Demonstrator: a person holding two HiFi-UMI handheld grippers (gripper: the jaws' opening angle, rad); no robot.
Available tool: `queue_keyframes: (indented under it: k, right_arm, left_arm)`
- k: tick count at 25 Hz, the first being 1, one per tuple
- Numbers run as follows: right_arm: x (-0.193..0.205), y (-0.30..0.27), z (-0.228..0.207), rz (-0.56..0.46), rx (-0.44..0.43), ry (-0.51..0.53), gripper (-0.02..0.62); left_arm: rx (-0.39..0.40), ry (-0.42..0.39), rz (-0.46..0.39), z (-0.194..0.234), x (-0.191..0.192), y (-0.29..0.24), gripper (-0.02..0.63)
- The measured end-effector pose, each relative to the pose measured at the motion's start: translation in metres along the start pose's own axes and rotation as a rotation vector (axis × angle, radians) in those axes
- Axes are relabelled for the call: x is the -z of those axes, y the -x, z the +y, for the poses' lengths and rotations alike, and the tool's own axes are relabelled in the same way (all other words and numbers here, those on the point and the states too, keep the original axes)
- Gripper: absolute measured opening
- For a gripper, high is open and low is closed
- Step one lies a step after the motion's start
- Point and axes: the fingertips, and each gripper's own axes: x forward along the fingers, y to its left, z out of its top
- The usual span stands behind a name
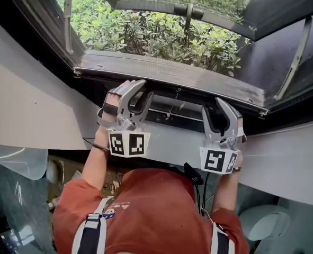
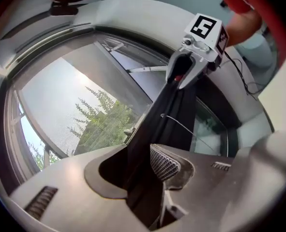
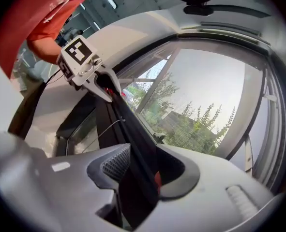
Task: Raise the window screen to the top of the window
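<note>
The window screen (image 1: 145, 30) shows as fine mesh over the green bushes, ending in a grey bottom bar (image 1: 172, 75). Under that runs a dark rail (image 1: 185, 103). My left gripper (image 1: 143, 90) and right gripper (image 1: 214, 106) both reach up to this rail, about a forearm apart. In the left gripper view the dark rail (image 2: 157, 124) passes between the spread jaws of the left gripper (image 2: 138, 164) toward the right gripper (image 2: 184, 74). The right gripper view mirrors this: the rail (image 3: 133, 129) lies between the jaws of the right gripper (image 3: 138, 170). Neither pair of pads presses on it.
A thin pull cord (image 1: 172, 106) hangs at the rail between the grippers. The window sash (image 1: 283, 15) is swung outward on metal stays (image 1: 296, 57). A white sill (image 1: 34, 105) curves along both sides. The person's red shirt (image 1: 151, 210) fills the bottom.
</note>
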Motion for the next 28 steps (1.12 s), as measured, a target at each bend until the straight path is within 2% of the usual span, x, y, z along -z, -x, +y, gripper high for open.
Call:
queue_keyframes:
  k: [3, 5, 16, 23, 28]
  right_arm:
    - [0.006, -0.002, 0.003, 0.035, -0.036, 0.081, 0.178]
    - [0.007, -0.001, 0.004, 0.047, -0.046, 0.112, 0.179]
    - [0.025, -0.005, 0.015, 0.134, -0.117, 0.176, 0.187]
    - [0.027, -0.008, 0.016, 0.151, -0.136, 0.168, 0.195]
    - [0.028, -0.008, 0.016, 0.168, -0.156, 0.146, 0.192]
  left_arm:
    - [0.037, -0.129, 0.037, -0.006, 0.003, -0.001, 0.153]
    - [0.067, -0.177, 0.059, -0.009, 0.004, -0.001, 0.160]
    - [0.170, -0.290, 0.139, -0.026, 0.023, -0.003, 0.187]
    - [0.191, -0.302, 0.164, -0.025, 0.021, -0.010, 0.190]
    - [0.241, -0.189, 0.164, -0.023, 0.018, -0.010, 0.172]
